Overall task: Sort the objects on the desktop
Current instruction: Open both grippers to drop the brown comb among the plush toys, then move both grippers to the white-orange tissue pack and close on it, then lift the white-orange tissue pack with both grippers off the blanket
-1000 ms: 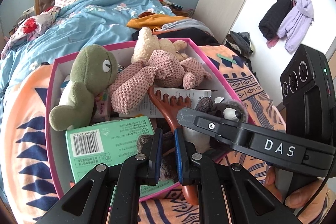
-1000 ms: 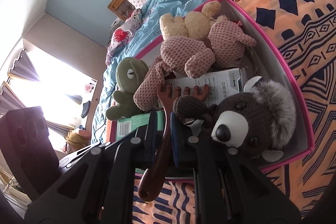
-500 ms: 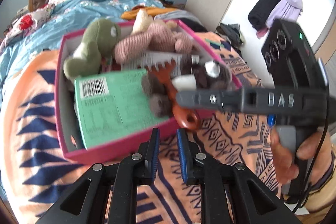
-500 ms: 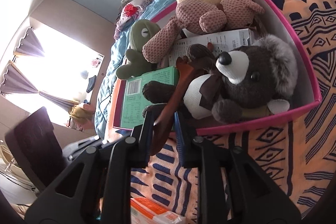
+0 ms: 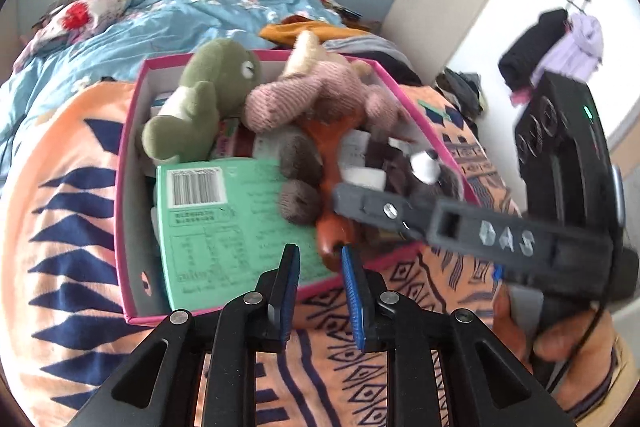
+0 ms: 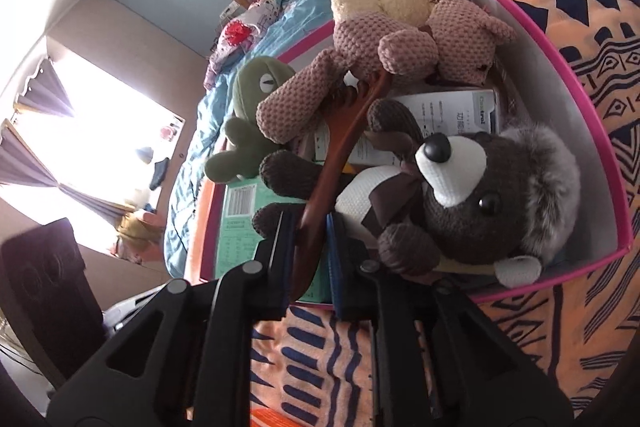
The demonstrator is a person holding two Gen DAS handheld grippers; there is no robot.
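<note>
The right tool (image 6: 311, 247) pinched the scratcher (image 6: 340, 147) by its handle, its claw end reaching into the box (image 6: 592, 131) under the pink toy (image 6: 384, 43), probably for stowing. The left tool (image 5: 318, 287) hung spread and empty before the box.

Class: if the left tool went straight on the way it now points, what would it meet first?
Probably the pink box's near wall; just beyond lie the green carton and the brown scratcher's handle. The left tool is open; depth is unclear.
</note>
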